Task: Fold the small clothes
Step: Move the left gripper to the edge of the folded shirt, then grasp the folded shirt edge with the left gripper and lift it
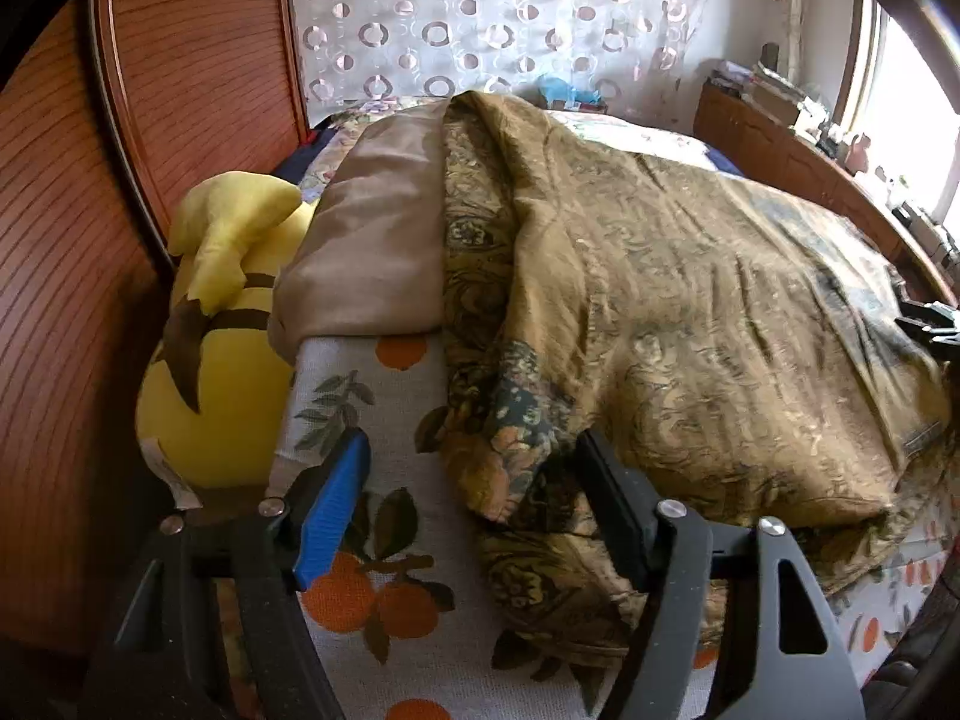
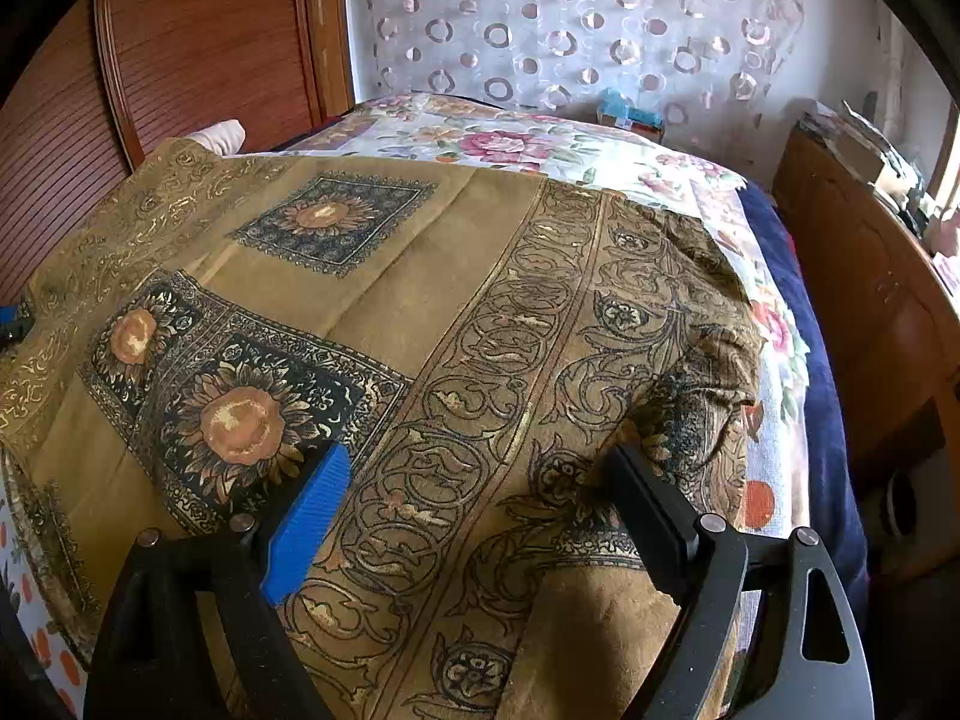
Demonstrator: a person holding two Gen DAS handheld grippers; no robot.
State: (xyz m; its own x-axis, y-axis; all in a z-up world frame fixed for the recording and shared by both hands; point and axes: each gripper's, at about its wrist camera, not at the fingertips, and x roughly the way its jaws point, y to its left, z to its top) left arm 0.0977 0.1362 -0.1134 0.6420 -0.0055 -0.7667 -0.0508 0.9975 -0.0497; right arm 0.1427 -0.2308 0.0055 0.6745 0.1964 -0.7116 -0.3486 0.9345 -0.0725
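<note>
Across the orange-print bedsheet [image 1: 384, 420] lies your ochre sunflower-patterned cloth [image 2: 456, 312], folded edge bunched between your left gripper [image 1: 474, 456], jaws wide, nothing pinched. Your right gripper [image 2: 480, 474] hovers wide above it.

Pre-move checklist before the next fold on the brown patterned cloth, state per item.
1. Left gripper jaws apart, nothing pinched: ok; the patterned cloth edge lies between its fingers, not pressed.
2. Right gripper jaws apart over the cloth, no grip: ok.
3. Cloth flat on the right side: not ok, its corner is bunched.
4. Cloth flat on the left side: not ok, a ridge is folded up beside the beige pillow.
5. Yellow plush toy off the cloth: ok.
6. Far cloth edge free of the floral sheet: cannot tell.
</note>
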